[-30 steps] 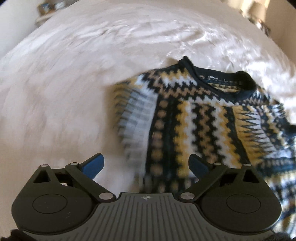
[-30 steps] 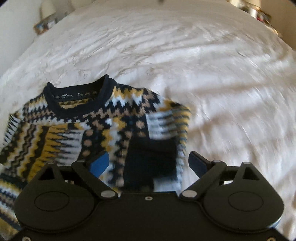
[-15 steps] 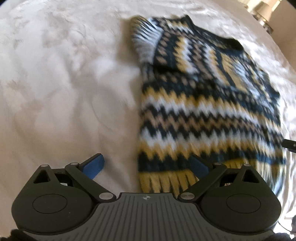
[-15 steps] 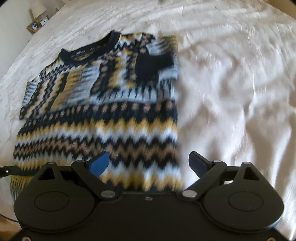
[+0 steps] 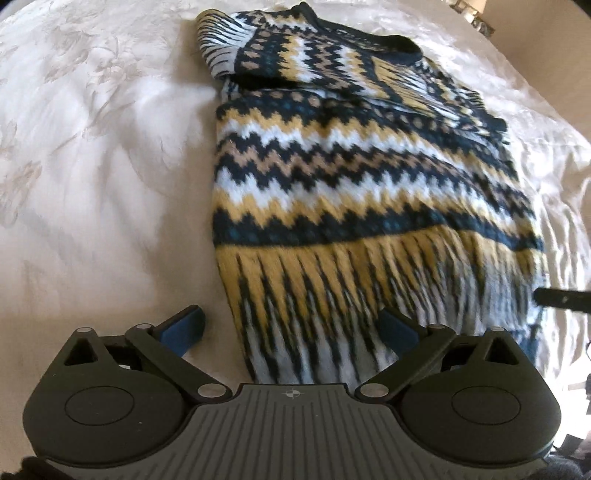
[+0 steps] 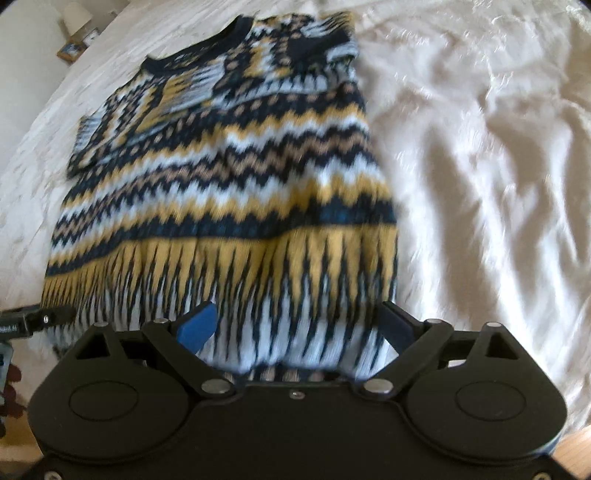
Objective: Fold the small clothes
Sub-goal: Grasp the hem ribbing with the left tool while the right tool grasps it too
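A knitted sweater [image 5: 354, 177] in navy, yellow, tan and white zigzags lies flat on a white bedspread [image 5: 92, 155], collar far, hem near, both sleeves folded in across the chest. It also shows in the right wrist view [image 6: 236, 177]. My left gripper [image 5: 291, 326] is open, its jaws straddling the hem's left corner just above the cloth. My right gripper [image 6: 299, 325] is open over the hem's right part. Neither holds anything.
The white bedspread [image 6: 480, 166] is wrinkled to the right of the sweater. A lamp and picture frame [image 6: 75, 33] stand beyond the bed's far left. The other gripper's tip shows at each view's edge [image 5: 561, 299].
Both grippers have pulled back from the sweater's chest towards its hem; the sweater now lies full length ahead of them. Both stay open.
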Demonstrator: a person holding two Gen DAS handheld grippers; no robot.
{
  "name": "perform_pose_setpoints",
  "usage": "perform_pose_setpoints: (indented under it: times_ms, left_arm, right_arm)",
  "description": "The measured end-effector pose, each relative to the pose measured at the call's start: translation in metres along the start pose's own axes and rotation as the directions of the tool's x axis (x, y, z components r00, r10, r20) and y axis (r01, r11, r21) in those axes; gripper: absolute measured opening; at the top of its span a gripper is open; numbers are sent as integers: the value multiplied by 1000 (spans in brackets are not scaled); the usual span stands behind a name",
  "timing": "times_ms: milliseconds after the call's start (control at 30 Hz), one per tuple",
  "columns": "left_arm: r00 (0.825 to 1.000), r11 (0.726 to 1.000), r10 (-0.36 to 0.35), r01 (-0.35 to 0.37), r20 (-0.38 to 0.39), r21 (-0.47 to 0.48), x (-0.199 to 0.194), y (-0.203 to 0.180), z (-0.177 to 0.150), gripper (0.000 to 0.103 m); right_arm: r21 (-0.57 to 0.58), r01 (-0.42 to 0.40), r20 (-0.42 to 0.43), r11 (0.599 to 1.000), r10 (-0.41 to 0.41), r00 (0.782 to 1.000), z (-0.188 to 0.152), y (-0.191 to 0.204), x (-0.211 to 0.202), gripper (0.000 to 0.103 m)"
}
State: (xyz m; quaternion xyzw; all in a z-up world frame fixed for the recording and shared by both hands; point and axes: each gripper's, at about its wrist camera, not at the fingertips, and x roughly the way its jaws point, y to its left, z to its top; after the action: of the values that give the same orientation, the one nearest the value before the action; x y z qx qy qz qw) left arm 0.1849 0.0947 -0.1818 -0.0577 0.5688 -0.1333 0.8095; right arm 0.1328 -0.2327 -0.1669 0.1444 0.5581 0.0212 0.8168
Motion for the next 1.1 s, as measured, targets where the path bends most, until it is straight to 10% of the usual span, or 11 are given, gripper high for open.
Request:
perform_pose_setpoints:
  times_ms: [400, 1100]
  left_arm:
    - [1000, 998, -16, 17, 19, -56, -5, -16, -61, 101]
    - [995, 994, 42, -32, 87, -108, 16, -25, -56, 102]
  right_arm:
    - [-57, -77, -21, 995, 76, 997, -45, -13, 2, 94]
    - [77, -150, -24, 986, 152, 988, -48, -34, 25, 101]
